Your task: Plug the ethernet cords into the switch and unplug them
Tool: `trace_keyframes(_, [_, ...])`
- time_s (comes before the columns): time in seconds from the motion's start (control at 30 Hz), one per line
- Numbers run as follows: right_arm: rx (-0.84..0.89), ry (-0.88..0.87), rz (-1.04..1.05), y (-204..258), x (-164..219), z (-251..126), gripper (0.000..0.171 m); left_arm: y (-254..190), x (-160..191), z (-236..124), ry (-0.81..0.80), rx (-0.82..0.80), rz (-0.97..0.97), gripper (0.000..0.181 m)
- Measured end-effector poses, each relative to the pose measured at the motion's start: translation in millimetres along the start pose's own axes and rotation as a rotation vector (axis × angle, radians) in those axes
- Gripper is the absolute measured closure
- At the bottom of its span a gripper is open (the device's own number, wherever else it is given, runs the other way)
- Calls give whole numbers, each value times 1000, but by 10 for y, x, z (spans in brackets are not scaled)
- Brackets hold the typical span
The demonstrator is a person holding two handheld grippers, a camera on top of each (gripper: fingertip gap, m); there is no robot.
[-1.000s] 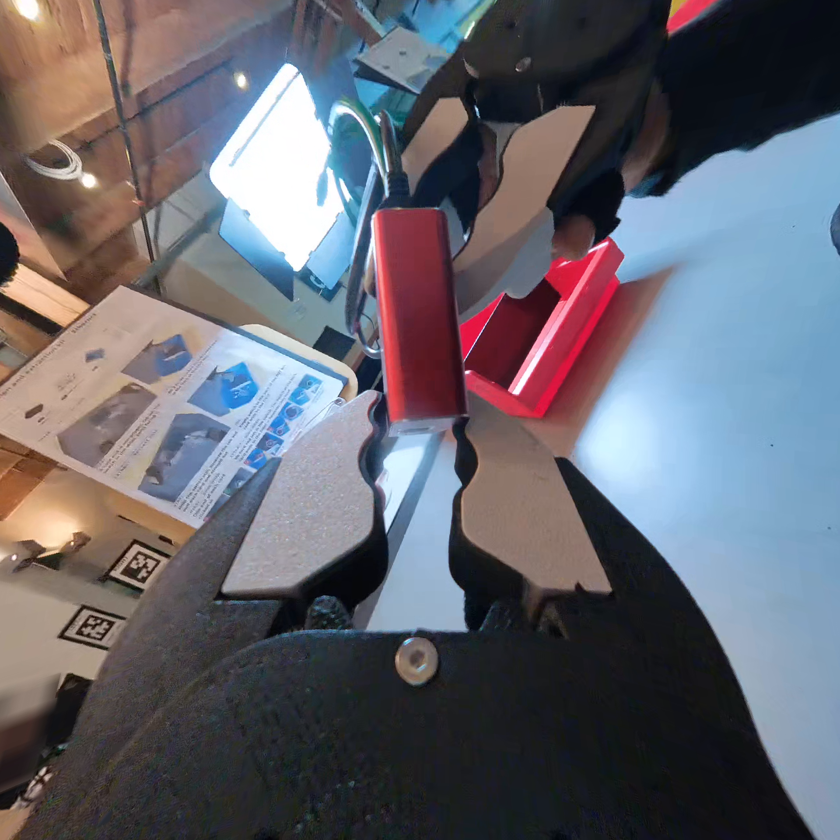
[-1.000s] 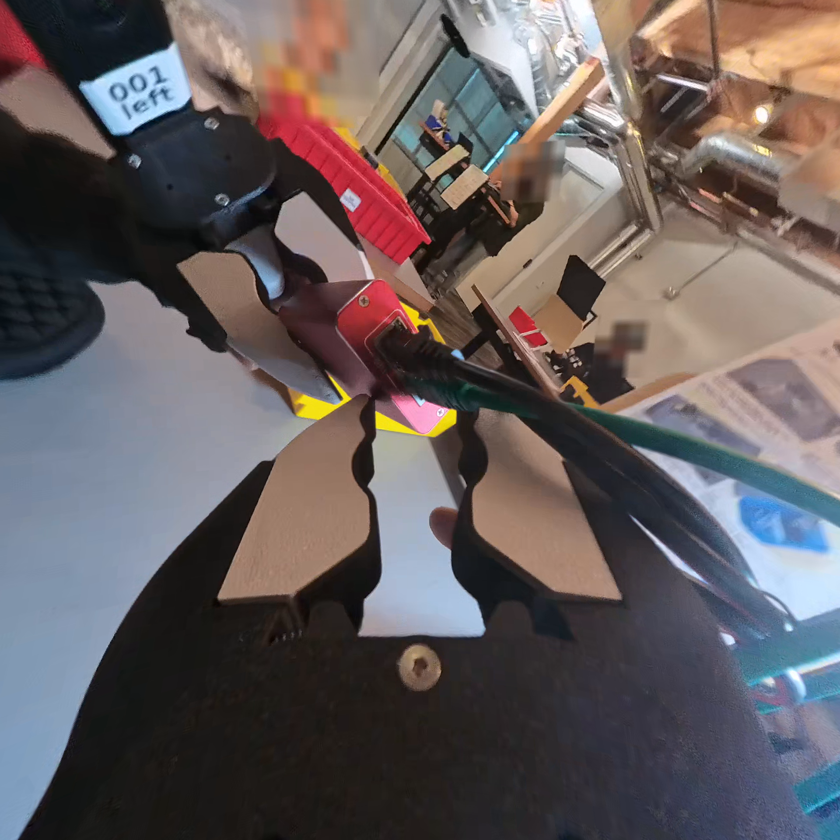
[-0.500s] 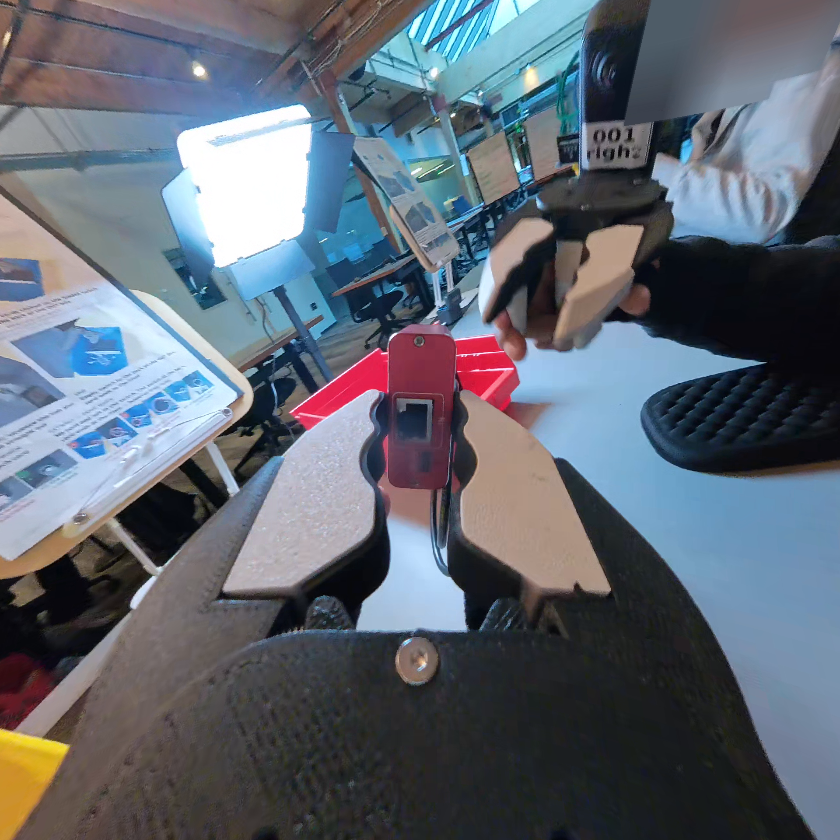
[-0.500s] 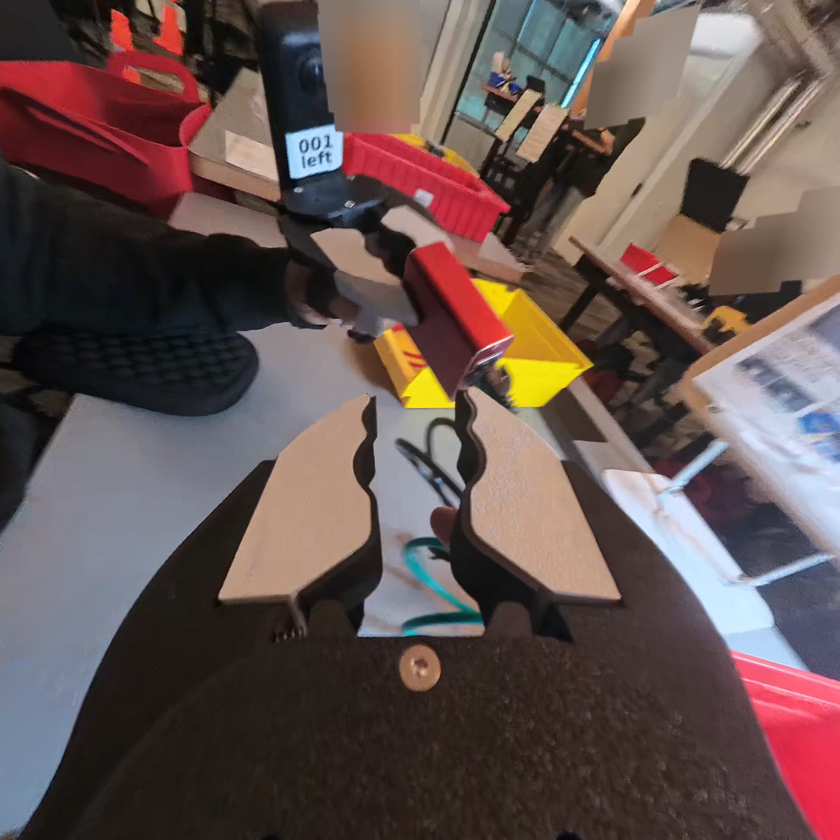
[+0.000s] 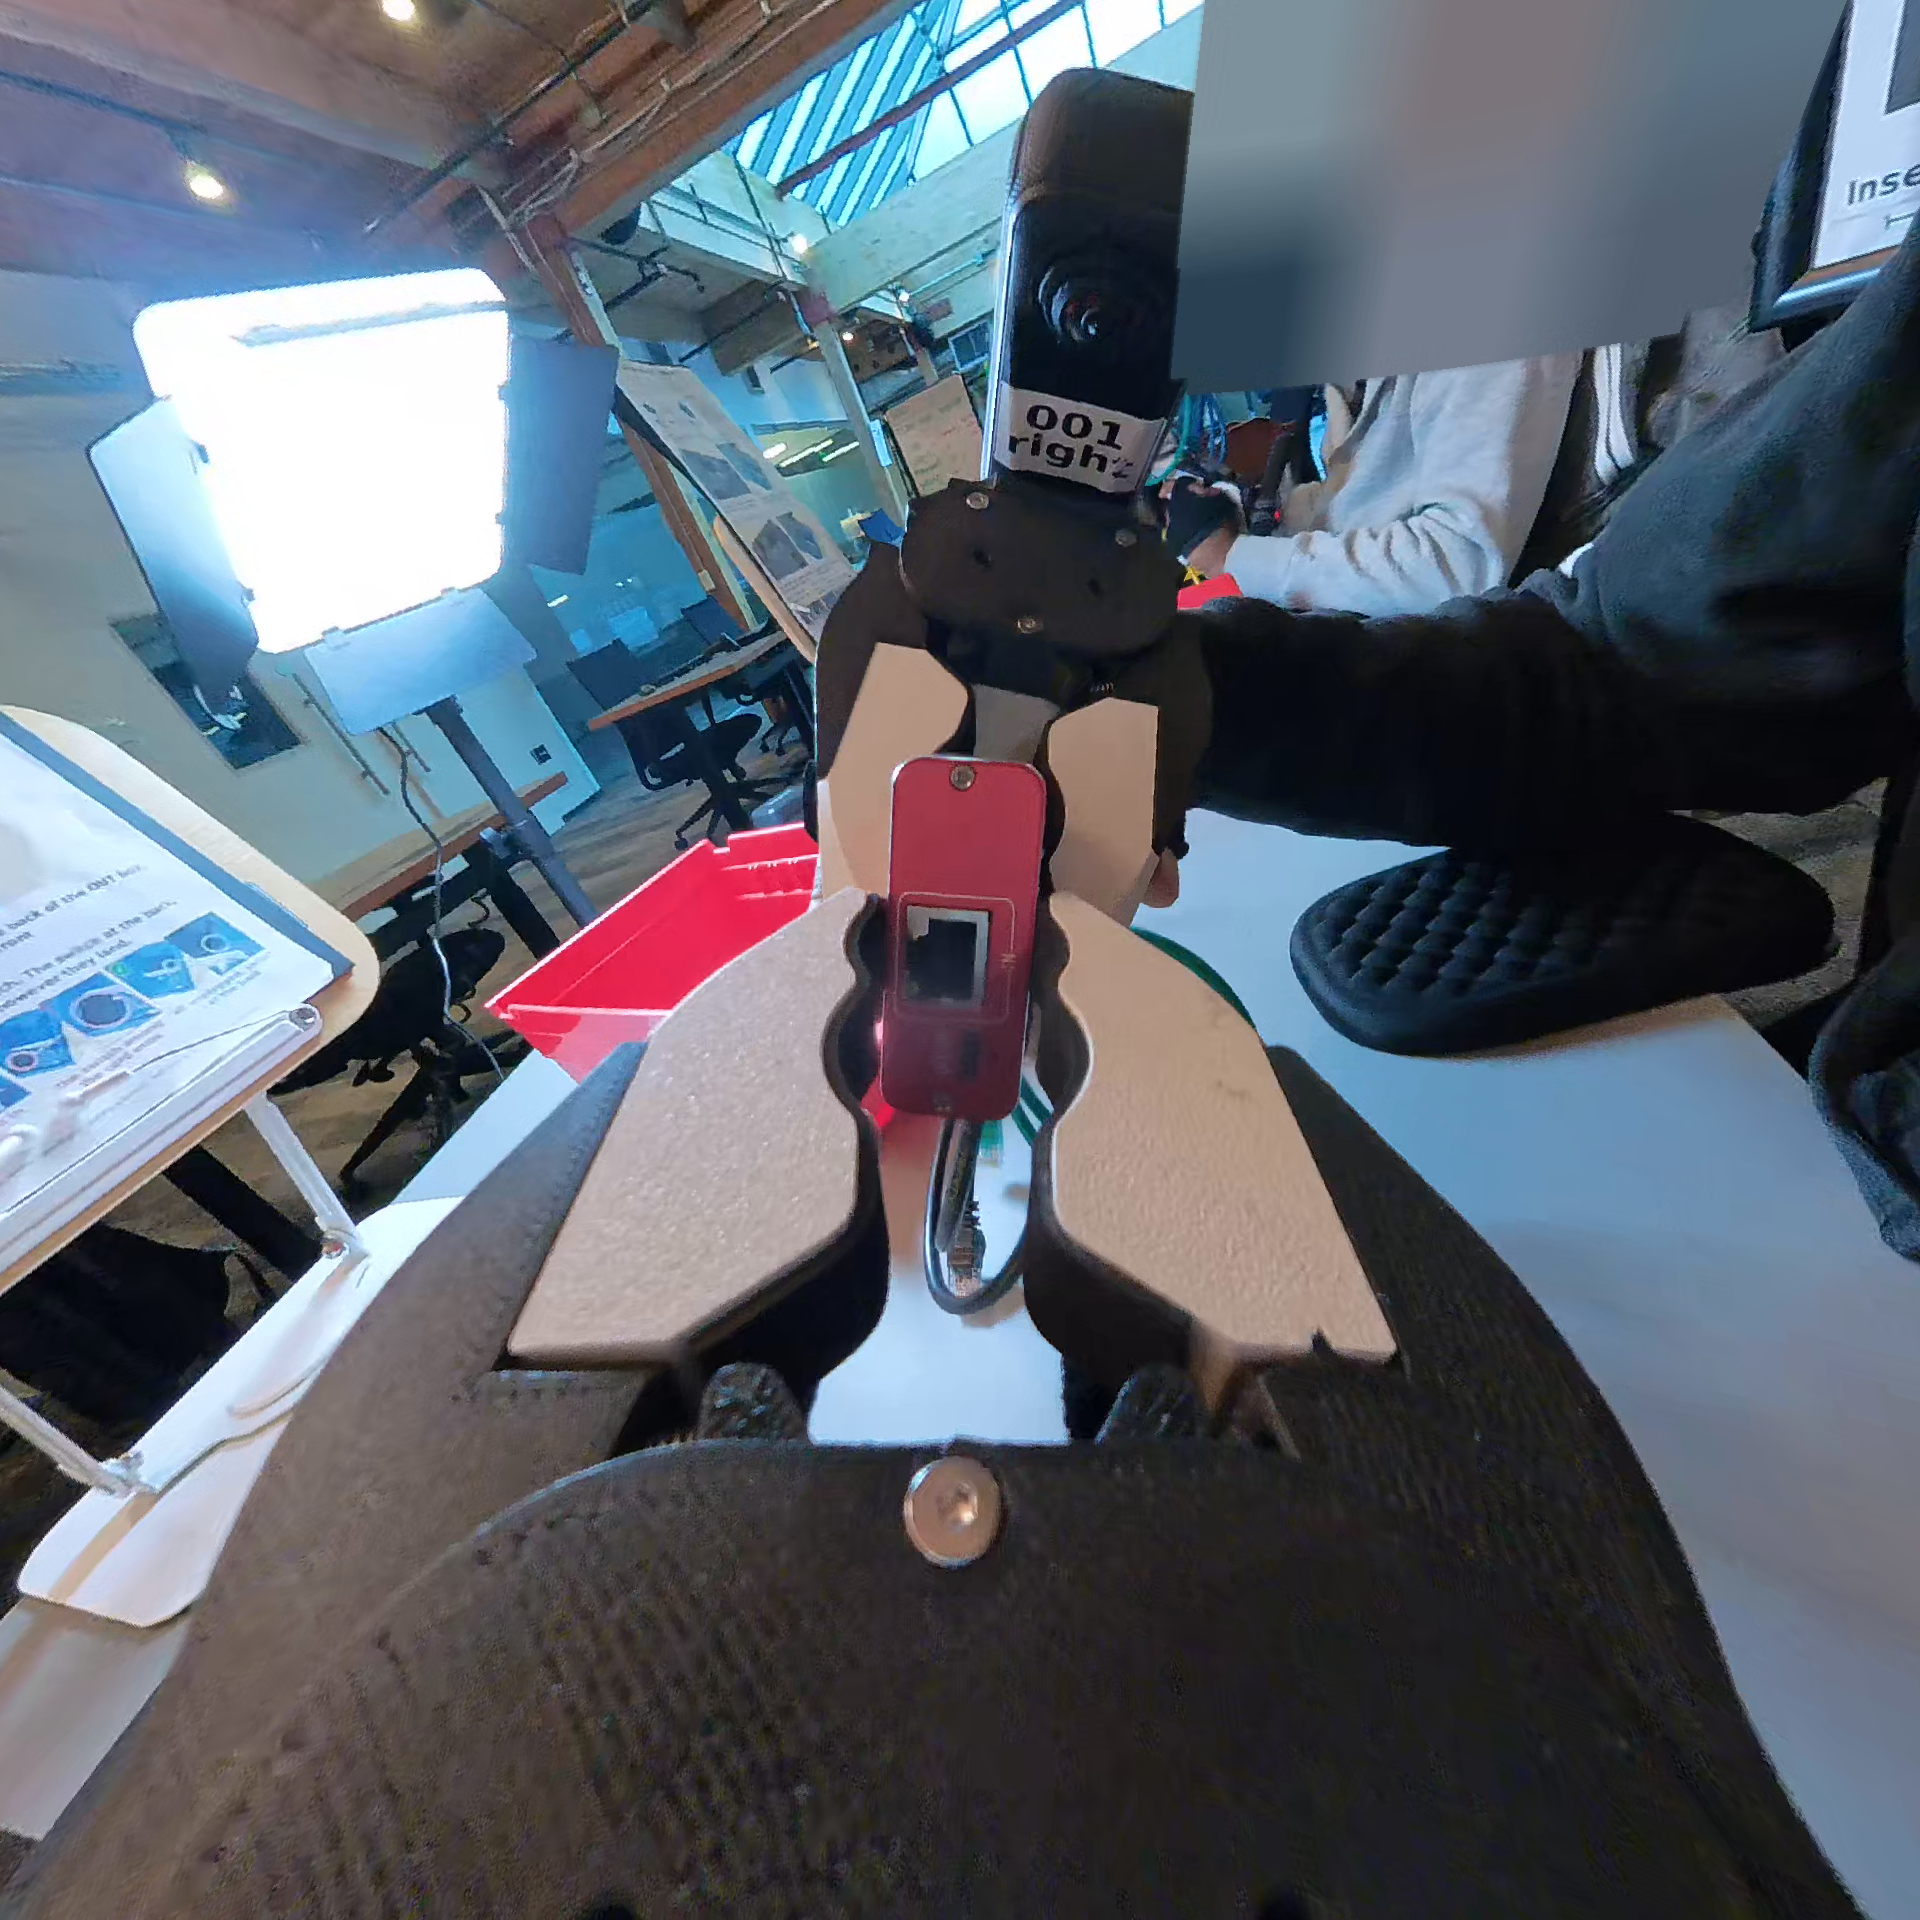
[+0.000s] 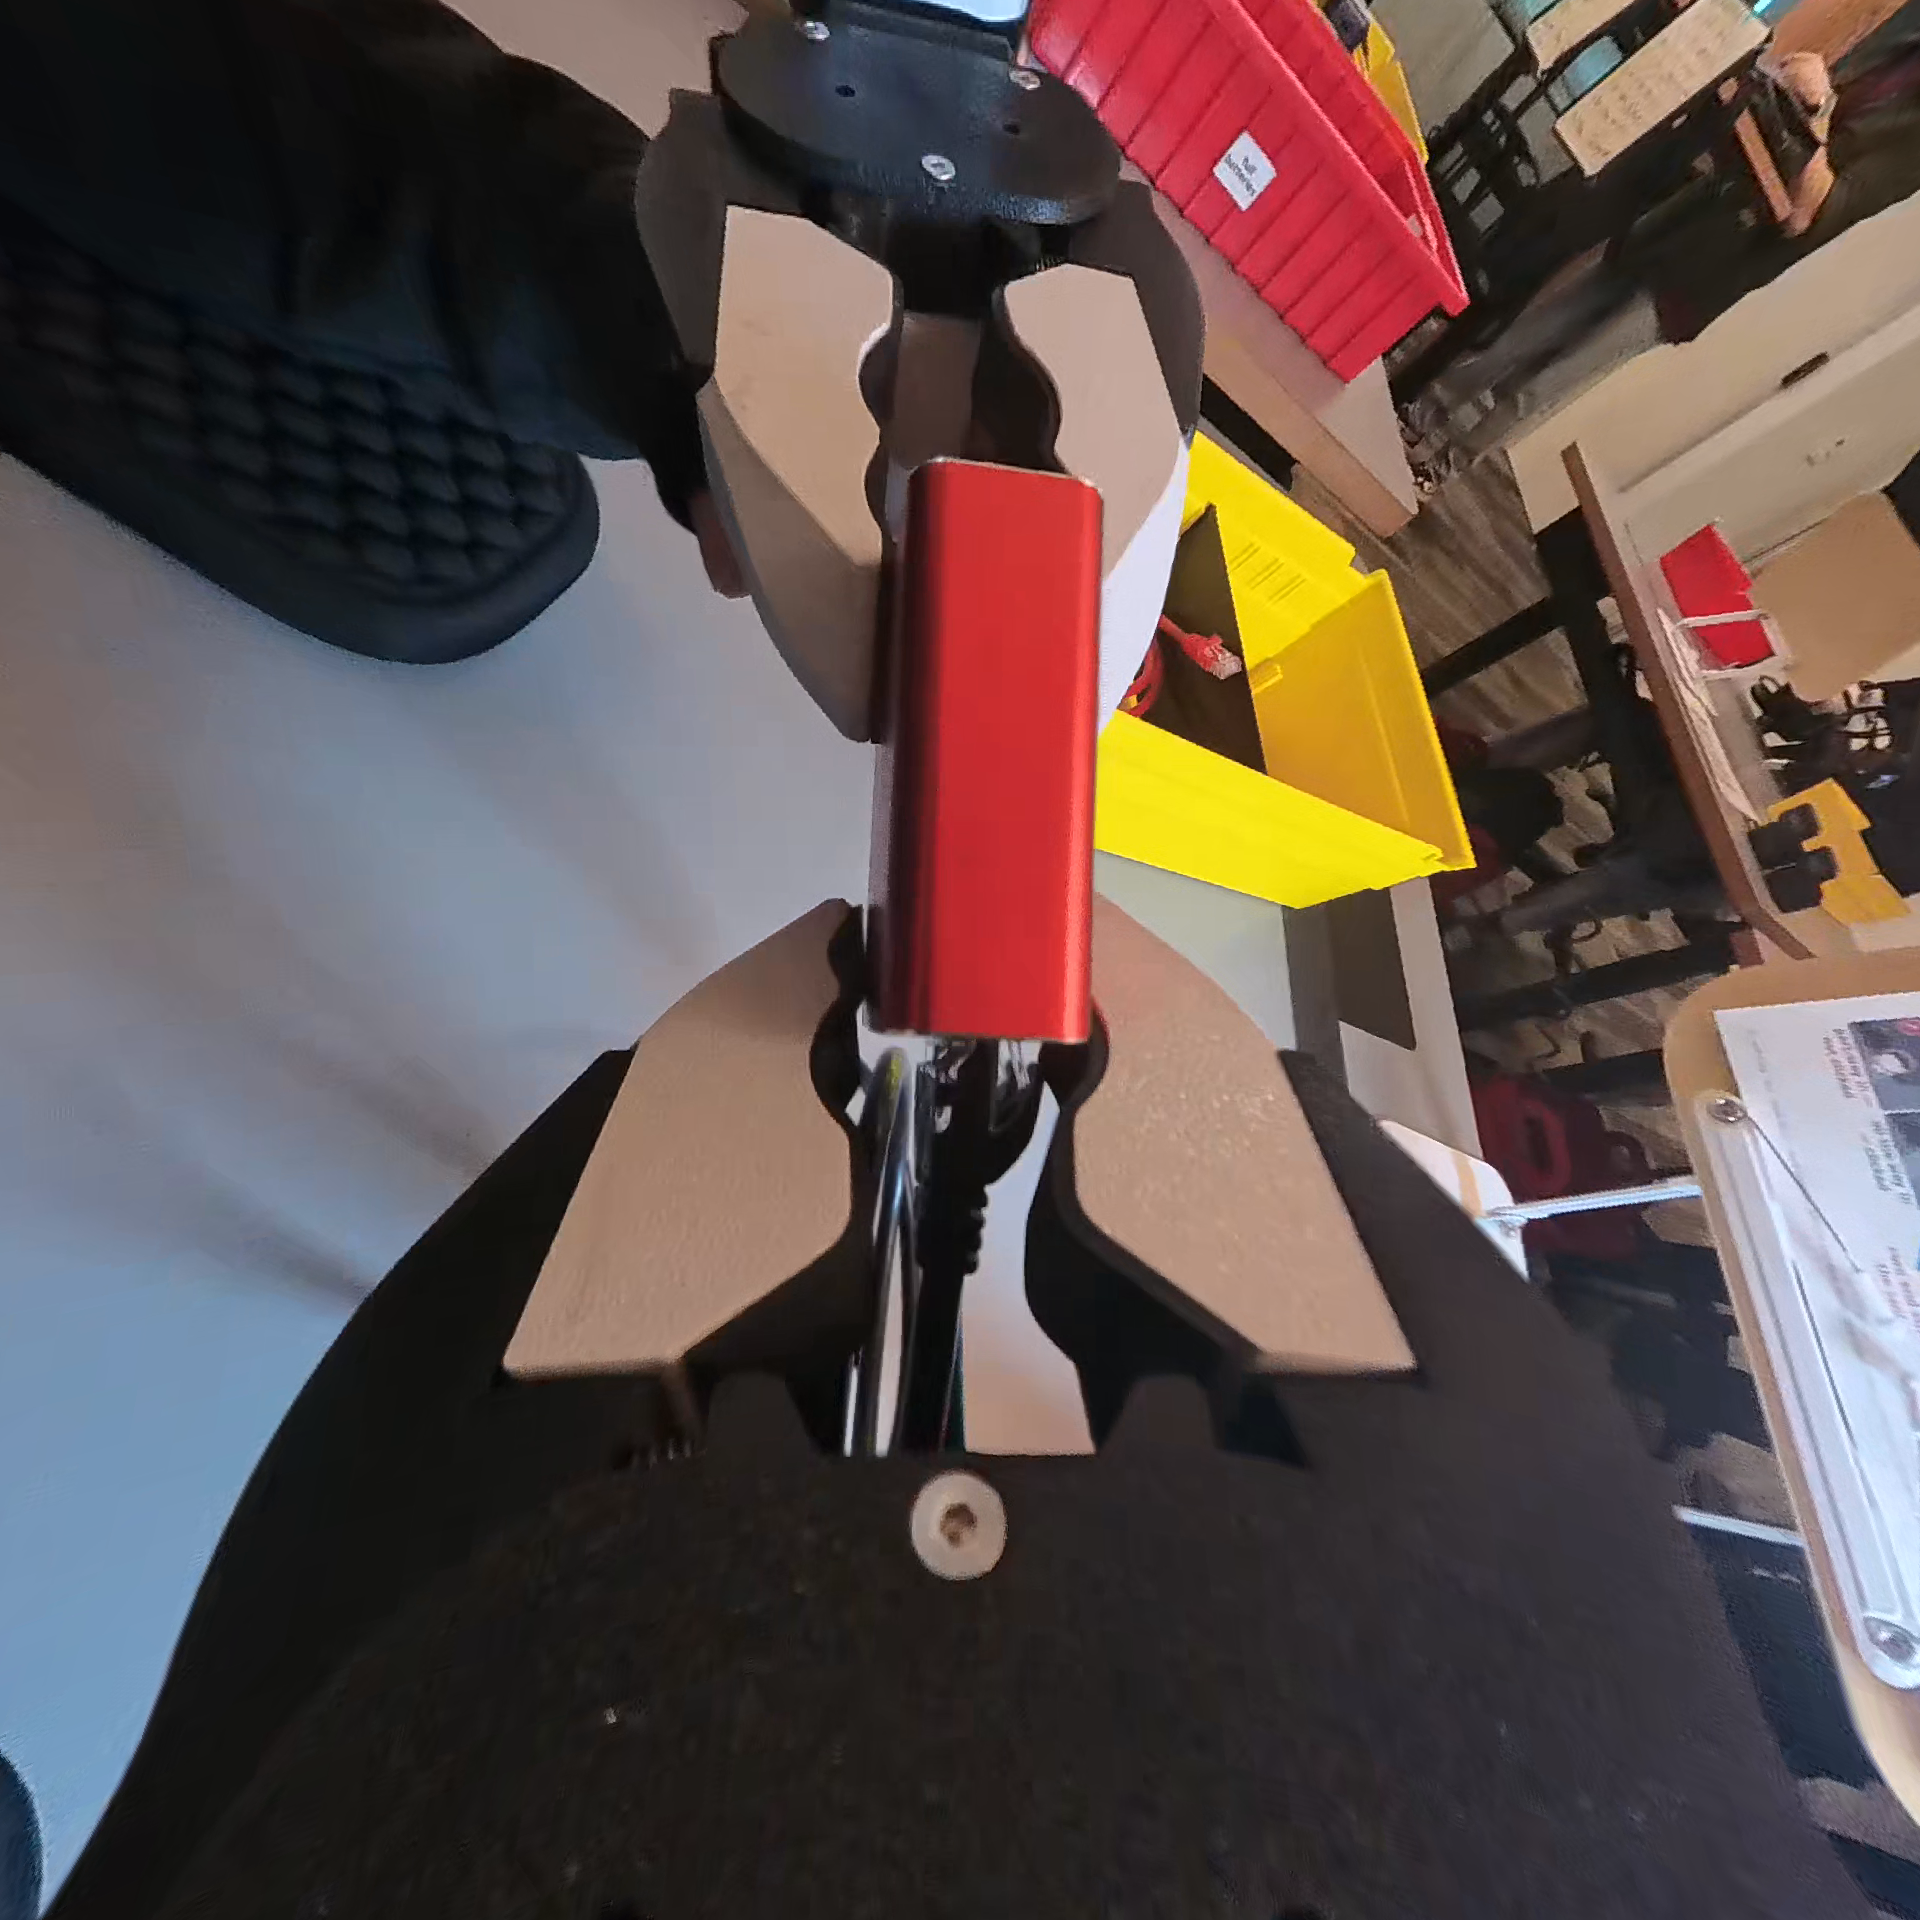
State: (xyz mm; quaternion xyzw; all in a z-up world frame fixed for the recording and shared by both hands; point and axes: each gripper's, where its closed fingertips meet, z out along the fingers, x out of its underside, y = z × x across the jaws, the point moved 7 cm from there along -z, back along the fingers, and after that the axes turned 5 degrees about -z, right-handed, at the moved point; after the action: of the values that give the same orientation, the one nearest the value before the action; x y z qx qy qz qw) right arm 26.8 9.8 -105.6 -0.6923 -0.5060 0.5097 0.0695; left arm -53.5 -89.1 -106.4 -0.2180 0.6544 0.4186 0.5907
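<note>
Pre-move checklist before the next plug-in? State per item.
1. Left gripper clamps the switch: ok.
2. Port facing the left camera is empty: ok.
3. Black cord has its plug free over the table: ok.
4. Right gripper holds a cord: not ok; its tips flank the switch's other end.
5. Right gripper clamped on the switch: cannot tell.
6. Other end's ports clear: cannot tell.

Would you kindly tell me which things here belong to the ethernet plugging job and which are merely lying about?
Job: red switch, black cord, green cord, left gripper, right gripper.
Lying about: red bin, yellow bin, black padded rest, light panel, instruction board.
</note>
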Motion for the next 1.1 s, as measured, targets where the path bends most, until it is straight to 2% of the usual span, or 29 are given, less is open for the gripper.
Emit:
trace_keyframes(0.03, [4,6,3,8,13,6,140,8,23,-1,9,2,-2,153])
trace_keyframes(0.17, [76,85,15,14,66,-17,143,105,132,-4,53,-31,-88,151])
trace_keyframes(0.27, [161,170,18,-18,117,-123,143,307,42,-170,45,-95,-218,136])
trace_keyframes(0.4, [320,233,-6,-56,118,-401,143,756,-250,-820,90,-428,-191,143])
trace_keyframes(0.53, [452,266,-85,-88,-3,-686,143,1158,-219,-1481,308,-670,-293,147])
trace_keyframes(0.7, [515,295,-123,-105,-31,-767,143,1425,263,-1889,695,-783,-504,146])
trace_keyframes(0.77, [525,310,-132,-85,2,-712,143,1481,506,-1917,852,-817,-477,145])
trace_keyframes(0.87, [520,322,-134,-47,41,-638,143,1562,846,-1886,1090,-856,-338,146])
trace_keyframes(0.97, [520,313,-132,-14,61,-607,143,1637,1120,-1786,1198,-863,-241,148])
trace_keyframes(1.1, [519,306,-113,12,114,-602,143,1736,1315,-1691,1196,-929,-126,148])
